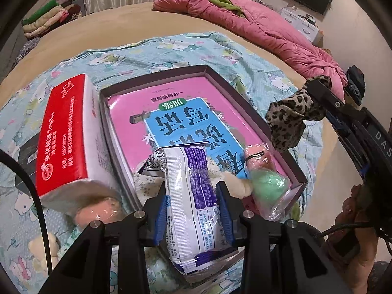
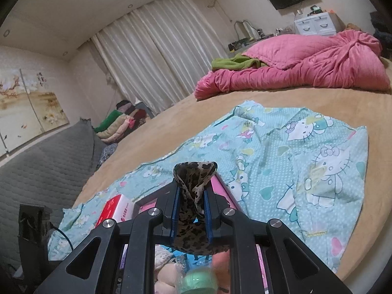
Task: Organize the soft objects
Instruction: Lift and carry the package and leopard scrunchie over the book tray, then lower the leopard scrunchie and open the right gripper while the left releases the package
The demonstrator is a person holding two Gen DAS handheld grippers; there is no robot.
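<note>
My left gripper [image 1: 191, 188] is shut on a white and purple tissue pack [image 1: 188, 161], held tilted over the near end of a shallow grey box [image 1: 156, 73]. A pink and blue book [image 1: 171, 112] lines the box. A clear bag of pink and green soft balls [image 1: 264, 178] and a cream plush toy [image 1: 235, 183] lie inside it. My right gripper [image 2: 193, 186] is shut on a leopard-print cloth [image 2: 196, 169]. In the left wrist view this cloth [image 1: 286, 120] hangs from the right gripper [image 1: 318, 90] just above the box's right side.
A red and white tissue pack [image 1: 66, 132] leans on the box's left wall, with a pink ball [image 1: 98, 215] under it. Everything lies on a blue cartoon-cat cloth [image 2: 306, 159] on a tan bed. A pink quilt [image 2: 306, 68] fills the far side; folded clothes [image 2: 117, 122] are stacked at left.
</note>
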